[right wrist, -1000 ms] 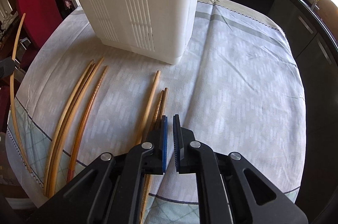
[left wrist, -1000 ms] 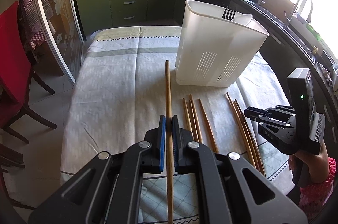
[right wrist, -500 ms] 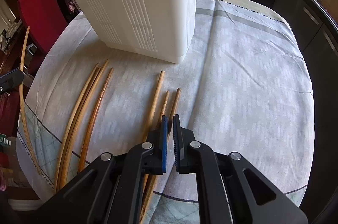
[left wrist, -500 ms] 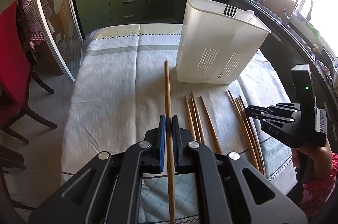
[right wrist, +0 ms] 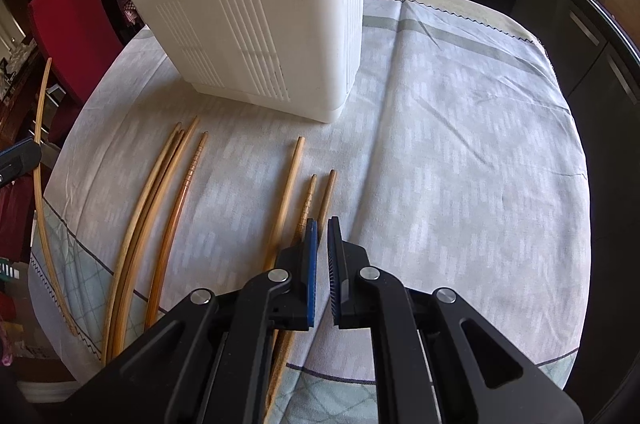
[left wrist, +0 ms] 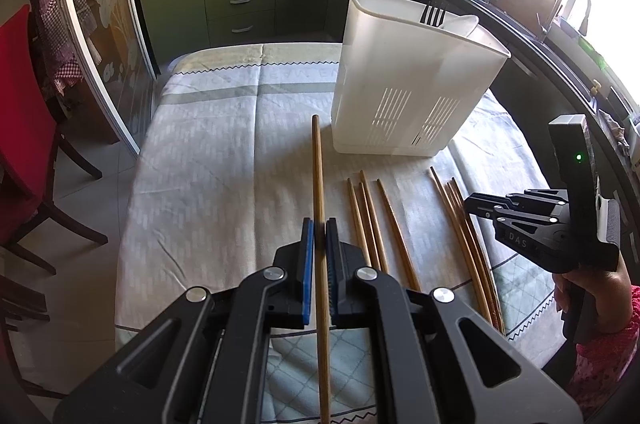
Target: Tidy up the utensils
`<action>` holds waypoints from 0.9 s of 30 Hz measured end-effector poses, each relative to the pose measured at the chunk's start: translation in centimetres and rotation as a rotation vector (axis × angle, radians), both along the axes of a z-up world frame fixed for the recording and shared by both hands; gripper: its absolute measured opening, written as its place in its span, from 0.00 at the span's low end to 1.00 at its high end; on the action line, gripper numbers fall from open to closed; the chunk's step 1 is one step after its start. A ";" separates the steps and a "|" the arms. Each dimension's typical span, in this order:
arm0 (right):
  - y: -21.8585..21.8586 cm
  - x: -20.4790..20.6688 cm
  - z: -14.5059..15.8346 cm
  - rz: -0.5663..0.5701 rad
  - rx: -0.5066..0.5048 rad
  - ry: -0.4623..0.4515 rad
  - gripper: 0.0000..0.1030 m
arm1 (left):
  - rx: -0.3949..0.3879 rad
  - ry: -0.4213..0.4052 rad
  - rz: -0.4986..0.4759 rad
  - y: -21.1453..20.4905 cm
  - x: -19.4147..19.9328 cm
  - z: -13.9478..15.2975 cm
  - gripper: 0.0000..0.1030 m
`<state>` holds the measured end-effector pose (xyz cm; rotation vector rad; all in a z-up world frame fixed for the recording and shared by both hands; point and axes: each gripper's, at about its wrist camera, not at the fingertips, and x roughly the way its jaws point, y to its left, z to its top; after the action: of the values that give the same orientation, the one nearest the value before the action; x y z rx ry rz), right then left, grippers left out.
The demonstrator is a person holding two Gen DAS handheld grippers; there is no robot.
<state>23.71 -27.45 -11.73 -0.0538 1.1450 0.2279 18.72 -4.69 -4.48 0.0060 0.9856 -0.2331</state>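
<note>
Backed slightly off holder (left wrist: 404,91) | left gripper (left wrist: 319,256) clamped mid-chopstick (left wrist: 318,183) (light, stiff, slippery) | right gripper (right wrist: 322,256) nearly closed, empty

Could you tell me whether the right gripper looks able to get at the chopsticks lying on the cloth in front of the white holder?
Probably yes. The right gripper hangs just above the nearest chopsticks, jaws almost closed on nothing, so they must open first. The white holder stands farther back, out of the way.
</note>
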 end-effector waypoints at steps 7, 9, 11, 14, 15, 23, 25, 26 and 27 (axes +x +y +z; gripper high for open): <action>-0.2 0.4 0.0 -0.013 -0.003 0.011 0.06 | 0.000 0.003 -0.001 0.0 0.1 0.0 0.06; -0.2 0.5 -0.1 -0.010 -0.002 0.020 0.06 | -0.001 0.004 -0.004 0.0 0.1 -0.1 0.06; 0.0 0.4 0.0 -0.008 -0.008 0.024 0.06 | 0.000 0.006 -0.009 -0.2 0.0 -0.1 0.06; 0.4 0.6 0.0 -0.001 -0.022 0.028 0.07 | 0.000 0.008 -0.013 -0.2 0.1 -0.1 0.06; 0.5 0.7 0.0 0.002 -0.026 0.030 0.07 | -0.001 0.009 -0.014 -0.3 0.0 -0.1 0.06; 0.5 1.1 0.1 0.004 -0.017 0.035 0.07 | -0.002 0.006 -0.019 -0.3 0.0 0.0 0.06; 0.5 1.2 0.0 0.005 -0.014 0.039 0.07 | 0.000 0.007 -0.018 -0.4 -0.1 0.0 0.06; 0.5 1.1 0.0 0.005 -0.013 0.040 0.07 | 0.000 0.007 -0.019 -0.4 -0.1 0.0 0.06; 0.5 1.2 0.0 0.005 -0.015 0.041 0.07 | 0.001 0.006 -0.020 -0.4 -0.1 0.1 0.06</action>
<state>24.87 -27.00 -11.75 -0.0659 1.1874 0.2257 18.62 -5.13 -4.43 0.0159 0.9919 -0.2511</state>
